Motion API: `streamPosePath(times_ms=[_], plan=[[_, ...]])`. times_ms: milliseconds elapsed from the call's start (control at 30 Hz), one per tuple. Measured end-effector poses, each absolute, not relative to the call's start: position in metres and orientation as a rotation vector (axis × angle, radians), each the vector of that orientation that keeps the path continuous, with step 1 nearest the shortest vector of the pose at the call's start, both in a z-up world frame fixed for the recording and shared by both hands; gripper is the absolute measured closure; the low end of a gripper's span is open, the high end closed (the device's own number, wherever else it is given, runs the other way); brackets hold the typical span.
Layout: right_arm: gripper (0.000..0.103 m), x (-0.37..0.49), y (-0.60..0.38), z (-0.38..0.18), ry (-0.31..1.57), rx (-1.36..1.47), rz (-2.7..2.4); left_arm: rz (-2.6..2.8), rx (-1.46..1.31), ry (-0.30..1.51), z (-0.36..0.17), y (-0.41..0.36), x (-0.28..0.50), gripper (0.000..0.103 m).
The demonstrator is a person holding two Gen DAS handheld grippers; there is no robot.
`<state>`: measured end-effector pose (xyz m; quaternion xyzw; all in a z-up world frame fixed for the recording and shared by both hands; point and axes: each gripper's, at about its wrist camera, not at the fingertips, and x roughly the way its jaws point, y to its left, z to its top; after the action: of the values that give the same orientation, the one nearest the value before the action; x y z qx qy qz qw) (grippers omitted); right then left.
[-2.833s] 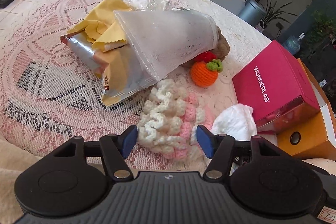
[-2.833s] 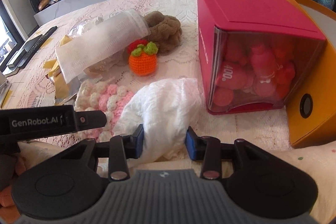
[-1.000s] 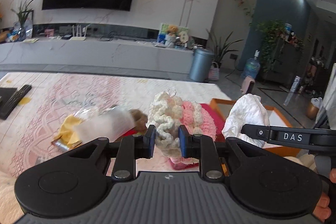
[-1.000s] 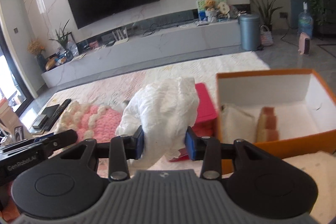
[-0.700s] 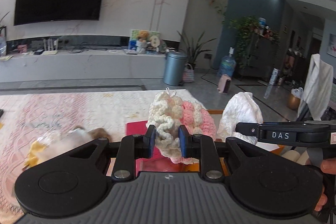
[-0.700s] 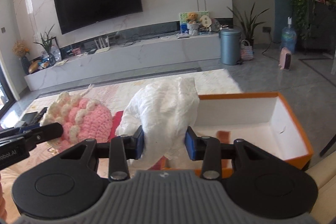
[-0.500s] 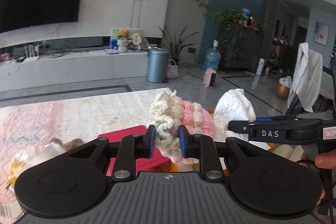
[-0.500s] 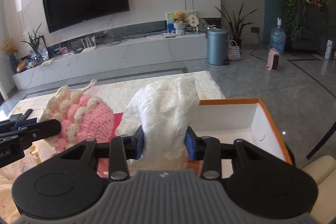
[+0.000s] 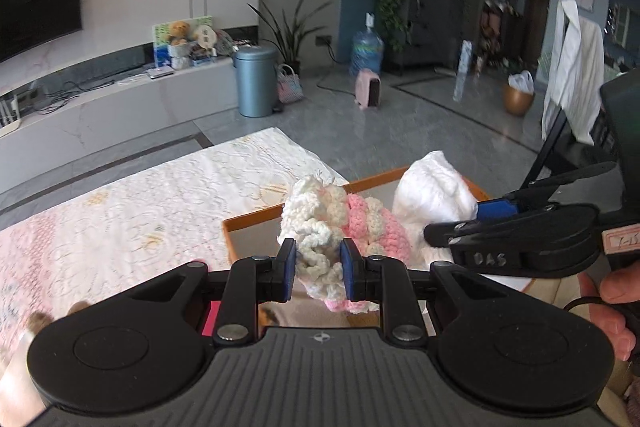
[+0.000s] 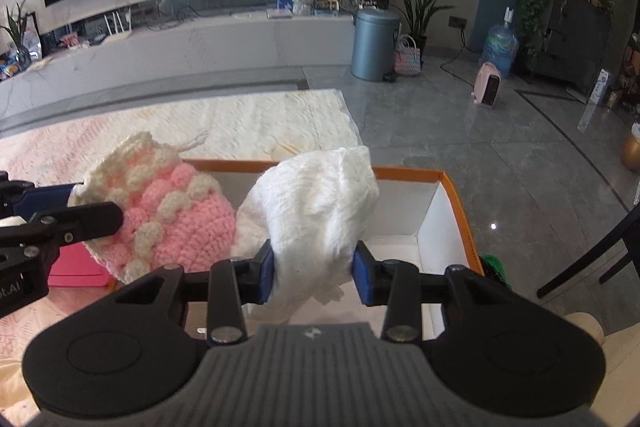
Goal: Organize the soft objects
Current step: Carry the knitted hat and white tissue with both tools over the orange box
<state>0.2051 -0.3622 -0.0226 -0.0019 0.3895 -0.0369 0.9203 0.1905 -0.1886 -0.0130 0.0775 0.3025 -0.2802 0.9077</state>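
My left gripper point(image 9: 318, 269) is shut on a pink and cream crocheted piece point(image 9: 344, 223), which hangs in the air over the near left part of an orange box with a white inside point(image 9: 244, 221). Just to its right, my right gripper point(image 10: 314, 271) is shut on a crumpled white cloth point(image 10: 316, 199), held above the same orange box point(image 10: 452, 187). In the right wrist view the crocheted piece point(image 10: 176, 215) and the left gripper's fingers point(image 10: 76, 219) show at the left. In the left wrist view the white cloth point(image 9: 434, 189) and the right gripper's fingers point(image 9: 520, 227) show at the right.
The lace-covered table point(image 9: 140, 211) lies to the left of the box. A red box point(image 10: 78, 267) sits beside the orange box's left wall. Beyond the table edge are grey floor point(image 10: 480, 155), a blue bin point(image 10: 374, 45) and a dark chair leg point(image 10: 588, 251).
Both grippers have swung to the right with their loads, from over the table to above the orange box, and dipped slightly. The snack bag and red box slid out of the left view.
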Motion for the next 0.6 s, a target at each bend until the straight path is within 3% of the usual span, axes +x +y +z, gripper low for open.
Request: streamPosePath(times_ms=[600], plan=[[0.062, 0.267, -0.378, -0.084, 0.981, -0.053, -0.080, -0.603, 0.279, 0.761, -0.064, -0.228, 0.236, 0.077]])
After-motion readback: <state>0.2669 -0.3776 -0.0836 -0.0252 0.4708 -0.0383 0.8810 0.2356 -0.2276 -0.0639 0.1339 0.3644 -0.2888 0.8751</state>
